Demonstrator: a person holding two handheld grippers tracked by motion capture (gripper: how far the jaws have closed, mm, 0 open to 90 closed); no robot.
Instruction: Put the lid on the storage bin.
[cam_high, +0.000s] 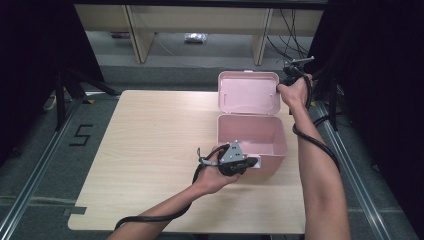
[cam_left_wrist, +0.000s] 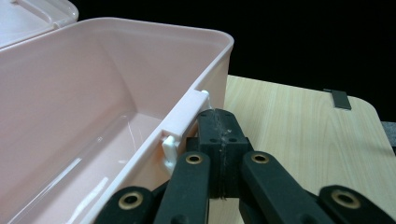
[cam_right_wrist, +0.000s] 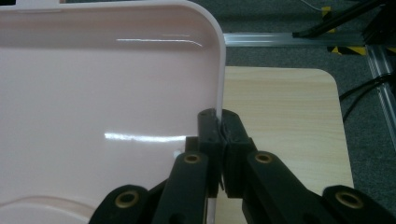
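Observation:
A pink plastic box stands open on the right half of the wooden table, its lid tipped up behind it. My left gripper is at the box's front wall. In the left gripper view its jaws are shut, tips against the white latch beside the box's hollow inside. My right gripper is at the lid's right edge. In the right gripper view the lid's thin rim runs down between the closed pads.
The left half of the table is bare wood, with a tape patch at its near left corner. Metal rails run along both sides on the floor. A tripod stands at the left, wooden furniture legs beyond.

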